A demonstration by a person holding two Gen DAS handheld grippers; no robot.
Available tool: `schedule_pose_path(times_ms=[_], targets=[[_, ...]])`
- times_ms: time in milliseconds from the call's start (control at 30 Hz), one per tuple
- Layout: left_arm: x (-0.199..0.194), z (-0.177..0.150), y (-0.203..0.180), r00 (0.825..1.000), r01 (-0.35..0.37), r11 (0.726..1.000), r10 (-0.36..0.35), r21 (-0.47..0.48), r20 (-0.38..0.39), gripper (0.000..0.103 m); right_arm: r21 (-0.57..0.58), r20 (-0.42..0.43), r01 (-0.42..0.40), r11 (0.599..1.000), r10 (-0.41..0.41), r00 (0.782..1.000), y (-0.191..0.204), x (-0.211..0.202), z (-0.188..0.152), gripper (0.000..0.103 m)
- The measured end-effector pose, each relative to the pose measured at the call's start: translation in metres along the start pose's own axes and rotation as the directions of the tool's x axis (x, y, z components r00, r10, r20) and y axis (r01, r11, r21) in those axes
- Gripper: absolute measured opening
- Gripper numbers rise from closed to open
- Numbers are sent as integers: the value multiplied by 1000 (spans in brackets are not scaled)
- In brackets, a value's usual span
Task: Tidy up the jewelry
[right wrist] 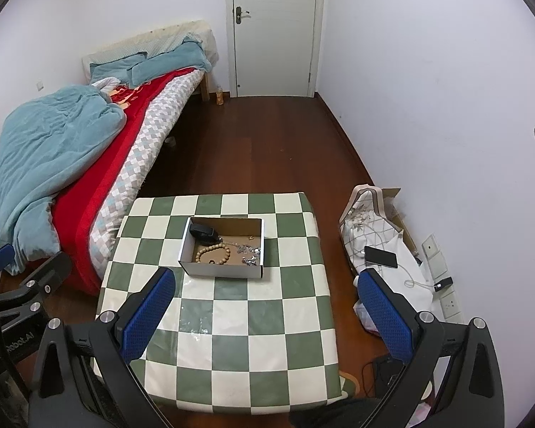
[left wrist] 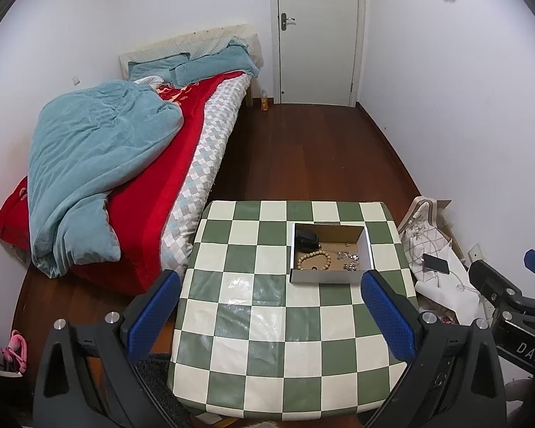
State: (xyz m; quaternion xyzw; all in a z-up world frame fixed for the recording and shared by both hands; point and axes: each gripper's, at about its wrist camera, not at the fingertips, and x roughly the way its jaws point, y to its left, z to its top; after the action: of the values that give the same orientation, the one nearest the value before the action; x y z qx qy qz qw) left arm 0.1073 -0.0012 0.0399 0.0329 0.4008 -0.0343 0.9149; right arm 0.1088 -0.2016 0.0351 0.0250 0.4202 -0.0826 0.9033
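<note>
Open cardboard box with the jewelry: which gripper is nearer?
Left, slightly. The cardboard box sits just beyond the left gripper, near its right finger. The right gripper hangs back, box toward its left finger.

The counter [left wrist: 253, 306] has a glossy plastic-looking checkered cover. The cardboard box [left wrist: 324, 276], lower middle of frame, looks matt, with wooden beads [left wrist: 314, 260] and shiny metal bits [left wrist: 351, 262] inside. The floor [left wrist: 303, 149] is polished wood, and the fingers [left wrist: 388, 315] have textured blue pads.

Green-and-cream checked table [left wrist: 267, 321]; red bedsheet [left wrist: 153, 185]; teal duvet [left wrist: 100, 164].
</note>
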Motion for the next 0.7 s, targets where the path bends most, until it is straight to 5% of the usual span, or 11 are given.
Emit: schedule_pose_path(times_ms=[700], targets=[[-9,6,-6,1000,-2,1000,2,2,12,103,-3,10,-4,1000,4,1000,-3,-11,8,103]])
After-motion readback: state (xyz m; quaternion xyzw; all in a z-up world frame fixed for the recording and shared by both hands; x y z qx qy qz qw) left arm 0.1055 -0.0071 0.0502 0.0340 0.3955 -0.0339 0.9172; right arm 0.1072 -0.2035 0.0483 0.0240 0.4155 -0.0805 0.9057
